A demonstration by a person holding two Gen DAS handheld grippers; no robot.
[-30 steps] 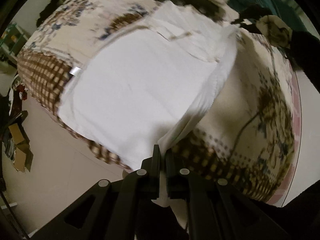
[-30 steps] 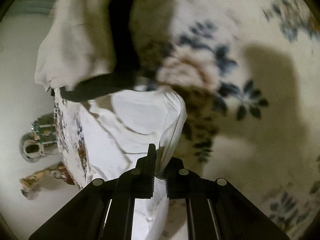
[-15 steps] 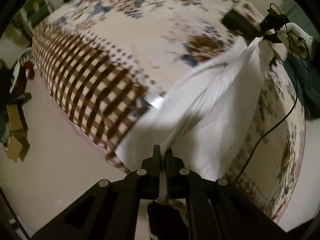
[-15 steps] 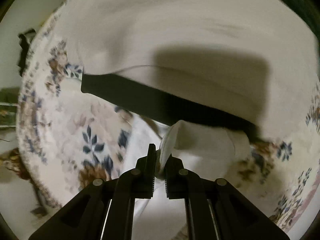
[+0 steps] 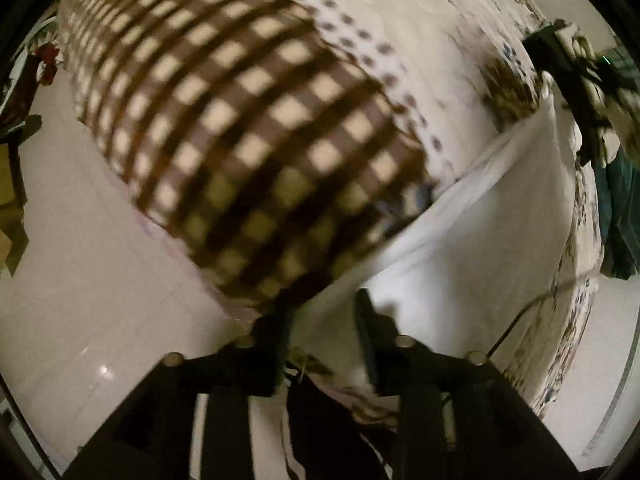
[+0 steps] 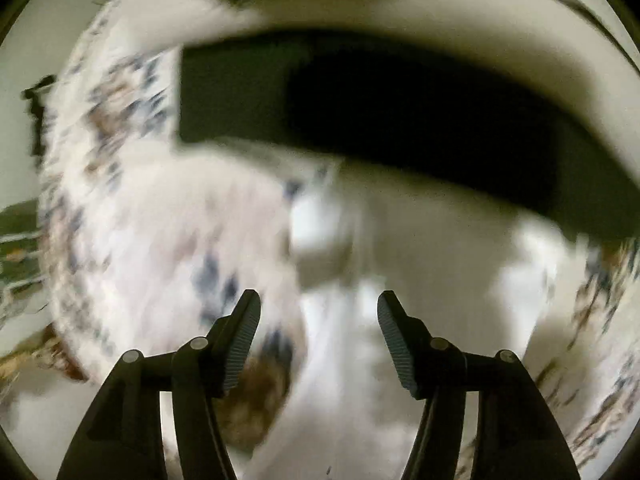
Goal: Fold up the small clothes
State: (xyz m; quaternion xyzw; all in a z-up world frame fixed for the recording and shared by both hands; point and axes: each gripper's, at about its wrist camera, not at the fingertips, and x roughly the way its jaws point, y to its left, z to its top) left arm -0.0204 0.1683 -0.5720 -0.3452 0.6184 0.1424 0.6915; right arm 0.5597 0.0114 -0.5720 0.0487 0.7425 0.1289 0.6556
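Left gripper: the black two-finger left gripper [image 5: 322,320] has its jaws parted by a moderate gap, with the white cloth garment [image 5: 492,216] lying in and over that gap. The cloth touches the inner side of the right finger; whether any of it is pinched cannot be told.
Right gripper: the black two-finger right gripper [image 6: 319,320] stands wide open, its ribbed pads [image 6: 242,340] well apart and holding nothing; white cloth lies blurred below and beyond the gap.
Garment: in the left wrist view the white garment runs as a long band from near the left gripper up to the far right, draped over the edge of the bed. In the right wrist view a white garment [image 6: 400,320] shows as a pale smeared patch near the gripper; its folds cannot be made out.
Bed cover: a cream bedspread with a brown checked border and blue and brown flowers [image 5: 256,128] fills the left and middle of the left view, the checked part nearest.
Far right, left view: a gloved hand on the other black gripper [image 5: 576,64] sits at the garment's far end.
Dark band: a broad black fabric strip [image 6: 400,112] crosses the far part of the right view, beneath a cream cloth [image 6: 440,8].
Floor: pale tiled floor [image 5: 80,280] lies to the near left.
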